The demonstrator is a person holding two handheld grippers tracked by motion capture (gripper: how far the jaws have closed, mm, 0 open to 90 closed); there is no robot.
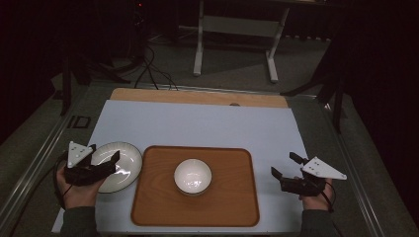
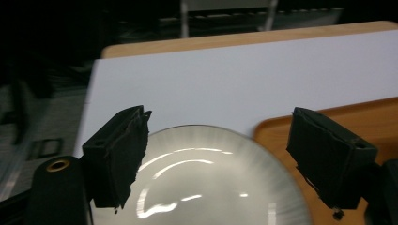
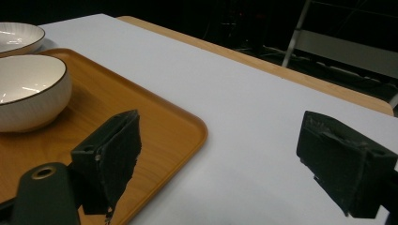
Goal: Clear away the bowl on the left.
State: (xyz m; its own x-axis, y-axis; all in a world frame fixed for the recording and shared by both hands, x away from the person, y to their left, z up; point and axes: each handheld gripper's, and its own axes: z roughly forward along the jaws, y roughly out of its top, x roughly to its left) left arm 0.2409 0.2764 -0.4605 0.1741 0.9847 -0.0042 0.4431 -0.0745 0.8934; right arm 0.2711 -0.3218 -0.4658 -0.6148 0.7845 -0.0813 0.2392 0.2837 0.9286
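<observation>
The left gripper (image 1: 104, 159), held in the person's left hand (image 1: 76, 190) at the left edge of the table, hovers over the shallow white ribbed plate (image 1: 117, 166) with its 2 black jaws spread wide and nothing between the pads. In the left gripper view the plate (image 2: 202, 183) lies below and between the jaws, not touched by either. The plate rests on the pale white mat (image 1: 197, 126), just beside the left edge of the rounded rectangular wooden tray (image 1: 148, 202). A round white bowl with a thin dark rim (image 1: 192, 177) stands upright near the tray's middle. The right gripper (image 1: 286, 165), in the right hand (image 1: 316, 197), sits over the mat to the right of the tray, well apart from the bowl, its jaws also wide apart and empty.
</observation>
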